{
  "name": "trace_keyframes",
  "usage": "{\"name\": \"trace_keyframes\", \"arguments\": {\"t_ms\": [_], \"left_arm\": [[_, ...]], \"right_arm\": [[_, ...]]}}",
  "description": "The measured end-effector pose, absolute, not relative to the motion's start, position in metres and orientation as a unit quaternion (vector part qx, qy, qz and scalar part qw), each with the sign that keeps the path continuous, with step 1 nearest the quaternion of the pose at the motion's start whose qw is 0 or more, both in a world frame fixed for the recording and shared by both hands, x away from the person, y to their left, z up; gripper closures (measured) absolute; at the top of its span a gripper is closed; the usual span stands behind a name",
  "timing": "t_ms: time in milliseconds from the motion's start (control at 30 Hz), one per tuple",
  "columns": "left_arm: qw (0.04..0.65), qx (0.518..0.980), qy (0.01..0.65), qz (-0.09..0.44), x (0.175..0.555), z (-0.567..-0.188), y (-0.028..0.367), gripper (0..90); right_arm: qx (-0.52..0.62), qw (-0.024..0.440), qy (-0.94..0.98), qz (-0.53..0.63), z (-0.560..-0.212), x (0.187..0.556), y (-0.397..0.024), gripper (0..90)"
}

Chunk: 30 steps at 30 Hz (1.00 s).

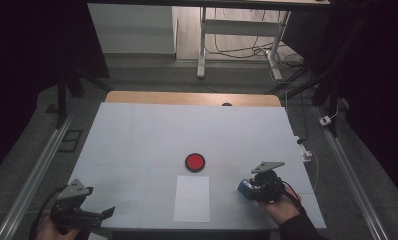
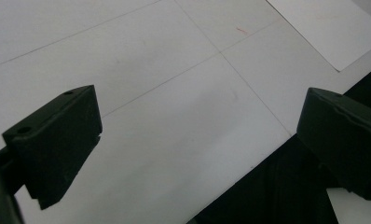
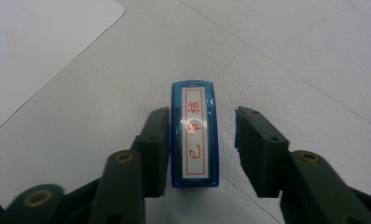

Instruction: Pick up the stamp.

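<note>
1. Between the two black jaws of the right claw (image 3: 202,116), near the front right of the table (image 1: 137,135), found a blue stamp (image 3: 194,135) resting on the white top.
2. Saw its long axis running straight out along the jaws, away from the claw's camera, so that its narrow flanks faced the pads.
3. Noted the right claw spread just wider than the stamp. One pad lay against the stamp's flank and the other stood off it across a clear strip of table, so judged it not yet pinched.
4. Judged the coming move to turn on that one gap, a squeeze across the short width, with the stamp off-centre towards the touching pad and likely to slide a little.
5. Found the left claw (image 2: 197,107) spread wide with nothing between its jaws, held over the front left edge of the table. Placed it well apart from the stamp, with the right hand (image 1: 282,207) by far the nearer.
6. Described the stamp as a slim, clear blue block with rounded corners. Made out a white label on its upper face, with a red frame, red characters and a spot of glare in the middle.
7. Saw a sheet of paper (image 1: 192,198) lying beside the stamp towards the table's middle, and a red round pad (image 1: 194,162) just beyond that sheet.
</note>
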<state>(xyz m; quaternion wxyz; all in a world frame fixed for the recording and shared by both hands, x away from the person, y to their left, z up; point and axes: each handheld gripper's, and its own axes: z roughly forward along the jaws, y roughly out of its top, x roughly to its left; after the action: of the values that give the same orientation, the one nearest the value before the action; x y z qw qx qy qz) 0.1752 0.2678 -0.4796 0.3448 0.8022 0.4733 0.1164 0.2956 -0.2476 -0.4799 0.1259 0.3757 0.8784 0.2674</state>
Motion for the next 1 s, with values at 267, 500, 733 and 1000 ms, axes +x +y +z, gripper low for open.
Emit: {"name": "trace_keyframes", "arguments": {"t_ms": [267, 500, 733, 1000], "left_arm": [[0.344, 0.803, 0.473, 0.117, 0.175, -0.48, 0.267, 0.3], [0.343, 0.803, 0.473, 0.117, 0.175, -0.48, 0.267, 0.3], [0.342, 0.803, 0.473, 0.118, 0.175, -0.48, 0.267, 0.3], [0.342, 0.803, 0.473, 0.117, 0.175, -0.48, 0.267, 0.3]], "right_arm": [[0.372, 0.12, 0.882, 0.262, -0.478, 0.297, -0.245, 69.4], [0.361, 0.116, 0.88, 0.286, -0.472, 0.295, -0.248, 69.5], [0.353, 0.101, 0.879, 0.304, -0.466, 0.294, -0.248, 69.7], [0.328, 0.095, 0.882, 0.324, -0.456, 0.293, -0.246, 69.6]]}}
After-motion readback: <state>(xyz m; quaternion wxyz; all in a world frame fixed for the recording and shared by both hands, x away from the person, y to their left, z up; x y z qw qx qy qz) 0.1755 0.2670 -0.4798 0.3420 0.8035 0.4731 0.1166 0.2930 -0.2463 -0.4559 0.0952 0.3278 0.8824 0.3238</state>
